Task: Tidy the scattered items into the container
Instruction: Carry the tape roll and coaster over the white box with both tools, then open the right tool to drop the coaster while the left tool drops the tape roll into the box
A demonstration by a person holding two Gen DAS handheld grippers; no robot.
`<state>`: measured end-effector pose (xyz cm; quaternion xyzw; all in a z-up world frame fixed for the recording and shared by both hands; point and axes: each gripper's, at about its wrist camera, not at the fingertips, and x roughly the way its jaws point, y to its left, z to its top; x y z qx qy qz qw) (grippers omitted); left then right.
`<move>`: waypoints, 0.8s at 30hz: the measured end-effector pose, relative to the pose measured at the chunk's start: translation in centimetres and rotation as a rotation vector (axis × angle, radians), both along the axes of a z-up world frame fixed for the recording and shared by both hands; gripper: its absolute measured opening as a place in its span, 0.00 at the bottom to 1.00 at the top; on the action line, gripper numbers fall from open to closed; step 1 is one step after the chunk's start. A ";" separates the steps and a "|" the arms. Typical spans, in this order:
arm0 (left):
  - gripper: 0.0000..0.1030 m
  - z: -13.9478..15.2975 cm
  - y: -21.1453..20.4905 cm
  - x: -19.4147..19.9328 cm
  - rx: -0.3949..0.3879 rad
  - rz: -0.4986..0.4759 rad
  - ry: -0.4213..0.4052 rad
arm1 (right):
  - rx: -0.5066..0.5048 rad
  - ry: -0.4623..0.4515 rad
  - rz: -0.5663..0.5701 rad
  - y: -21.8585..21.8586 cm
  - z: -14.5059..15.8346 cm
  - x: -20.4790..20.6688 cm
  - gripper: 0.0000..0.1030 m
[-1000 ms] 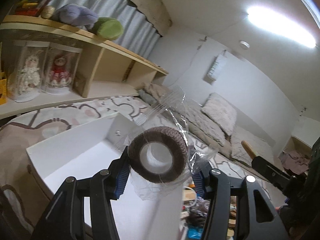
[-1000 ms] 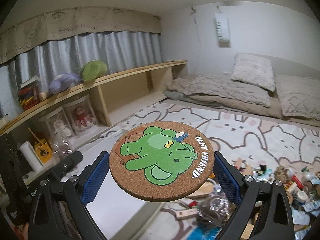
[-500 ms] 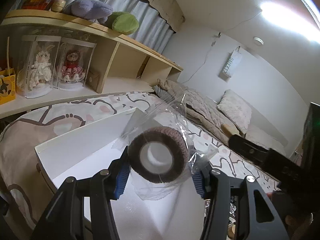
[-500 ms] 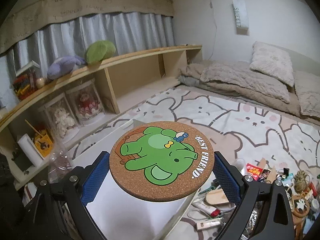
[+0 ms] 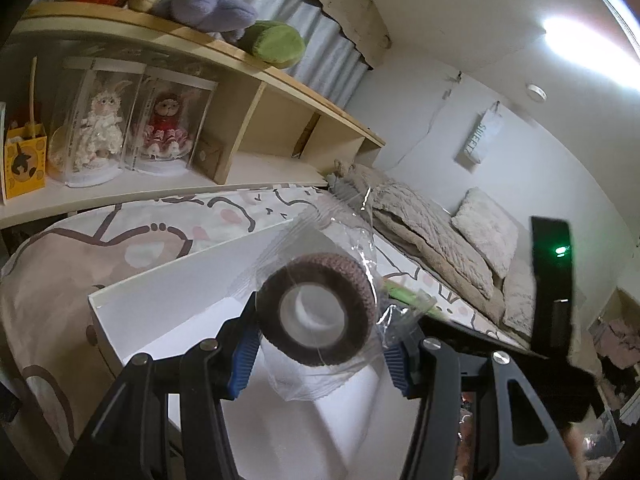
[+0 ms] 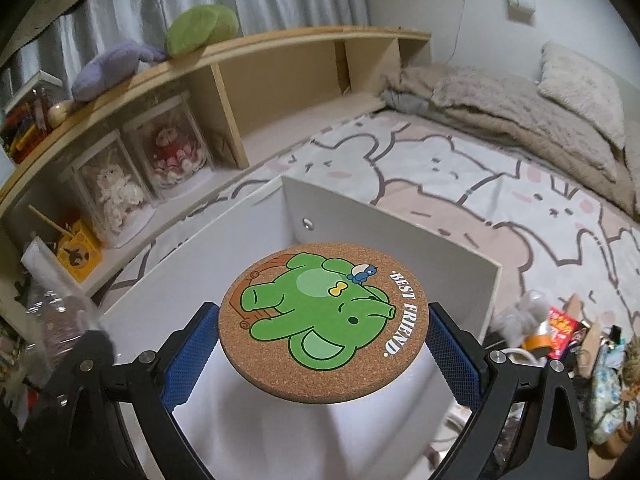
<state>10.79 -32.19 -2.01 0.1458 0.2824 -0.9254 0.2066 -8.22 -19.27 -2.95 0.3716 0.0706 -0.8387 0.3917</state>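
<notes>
Your left gripper point(image 5: 320, 344) is clamped on a brown tape roll point(image 5: 316, 308) sealed in a clear plastic wrapper point(image 5: 320, 376). The blue pads point(image 5: 242, 354) press the roll from both sides, and its open core faces the camera. The roll hangs above the white container point(image 5: 168, 280), over the box interior near the long wall.

Your right gripper point(image 6: 324, 346) grips a round cork coaster point(image 6: 324, 322) by its rim. The coaster lies nearly flat between the blue pads point(image 6: 454, 362), printed face up, with a green elephant and the words "BEST FRIEND." It is held over the open white container point(image 6: 384, 220), above the white floor of the box and clear of the walls.

The container rests on a bunny-print rug point(image 6: 500, 184). Scattered items point(image 6: 568, 332) lie in a pile on the rug, just beside the right wall of the container. A wooden shelf point(image 6: 248, 56) runs along the curtain side and carries plush toys point(image 6: 160, 48) on top and boxed dolls point(image 6: 148, 164) below.
</notes>
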 end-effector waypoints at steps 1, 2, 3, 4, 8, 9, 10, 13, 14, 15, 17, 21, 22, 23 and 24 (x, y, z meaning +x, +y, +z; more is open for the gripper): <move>0.53 -0.1 -0.2 0.1 0.002 0.006 0.000 | 0.003 -0.012 -0.002 -0.3 -0.3 -0.3 0.96; 0.53 -0.1 -0.3 0.1 0.002 0.010 -0.001 | 0.006 -0.027 -0.004 -0.5 -0.7 -0.5 0.96; 0.53 -0.1 -0.4 0.1 0.003 0.015 -0.002 | 0.007 -0.041 -0.004 -0.7 -1.1 -0.8 0.96; 0.53 -0.2 -0.6 0.1 0.004 0.019 -0.003 | 0.006 -0.053 -0.002 -0.9 -1.4 -0.9 0.96; 0.53 -0.4 -1.0 0.2 0.009 0.032 -0.005 | -0.014 -0.090 0.014 -0.8 -2.2 -1.2 1.00; 0.53 -0.4 -1.1 0.3 0.010 0.036 -0.007 | -0.027 -0.086 0.008 -0.5 -2.0 -1.2 1.00; 0.53 -0.4 -1.2 0.3 0.011 0.039 -0.008 | -0.036 -0.078 -0.002 -0.2 -1.8 -1.2 1.00; 0.53 -0.6 -1.3 0.3 0.016 0.047 -0.011 | -0.027 -0.064 -0.032 0.6 -1.7 -1.5 1.00; 0.53 -0.6 -1.3 0.3 0.016 0.048 -0.012 | -0.027 -0.069 -0.041 0.9 -1.7 -1.6 1.00; 0.53 -0.6 -1.3 0.4 0.014 0.050 -0.014 | -0.030 -0.075 -0.052 1.4 -1.7 -1.7 1.00; 0.53 -0.6 -1.2 0.3 0.011 0.050 -0.017 | -0.040 -0.083 -0.067 2.1 -1.6 -1.8 1.00; 0.53 -0.7 -0.9 -0.2 0.001 0.042 -0.036 | -0.071 -0.098 -0.084 3.5 -1.0 -1.5 1.00; 0.53 -0.7 -0.8 -0.3 -0.002 0.041 -0.042 | -0.081 -0.098 -0.085 3.8 -0.7 -1.3 1.00; 0.53 -0.8 -0.7 -0.5 -0.006 0.040 -0.049 | -0.091 -0.095 -0.086 4.1 -0.4 -1.1 1.00; 0.53 -0.8 -0.6 -0.6 -0.009 0.040 -0.055 | -0.101 -0.092 -0.084 4.3 -0.1 -0.8 1.00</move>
